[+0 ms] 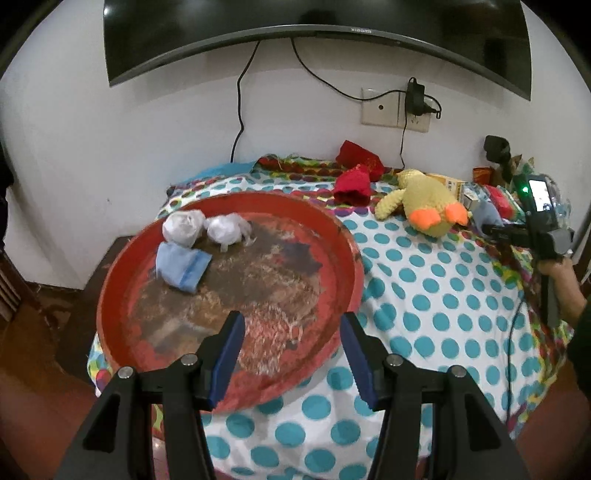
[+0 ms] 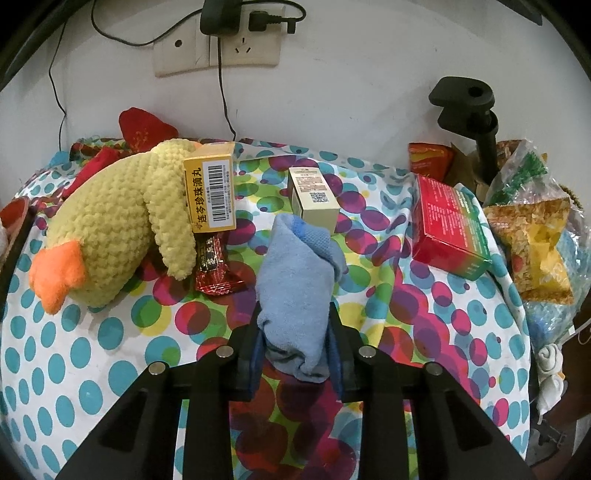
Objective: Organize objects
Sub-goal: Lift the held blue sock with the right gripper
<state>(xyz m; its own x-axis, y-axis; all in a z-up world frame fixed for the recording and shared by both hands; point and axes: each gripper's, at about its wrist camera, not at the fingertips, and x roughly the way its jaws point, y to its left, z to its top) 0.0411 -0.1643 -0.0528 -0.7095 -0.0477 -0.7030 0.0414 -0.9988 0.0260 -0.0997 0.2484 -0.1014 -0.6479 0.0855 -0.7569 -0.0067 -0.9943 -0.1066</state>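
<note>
A round red tray (image 1: pixel 347 236) lies on the dotted cloth and holds two white bundles (image 1: pixel 183 227) and a folded light blue cloth (image 1: pixel 181 266). My left gripper (image 1: pixel 291 354) hovers open over the tray's near rim, nothing between its blue pads. In the right wrist view my right gripper (image 2: pixel 295 332) is shut on a rolled blue sock (image 2: pixel 295 280), which stands up from the jaws. Around it lie a yellow knitted duck (image 2: pixel 110 229), a yellow medicine box (image 2: pixel 211 192), a beige box (image 2: pixel 314 195), a red box (image 2: pixel 447 229) and a red candy wrapper (image 2: pixel 214 269).
Red pouches (image 1: pixel 354 181) lie behind the duck (image 1: pixel 424 206). Snack bags (image 2: pixel 532 236) crowd the right edge beside a black clamp stand (image 2: pixel 480 118). A wall with socket (image 1: pixel 395 110), cables and a dark screen (image 1: pixel 314 22) backs the table. A hand (image 1: pixel 561 273) holds the other gripper at right.
</note>
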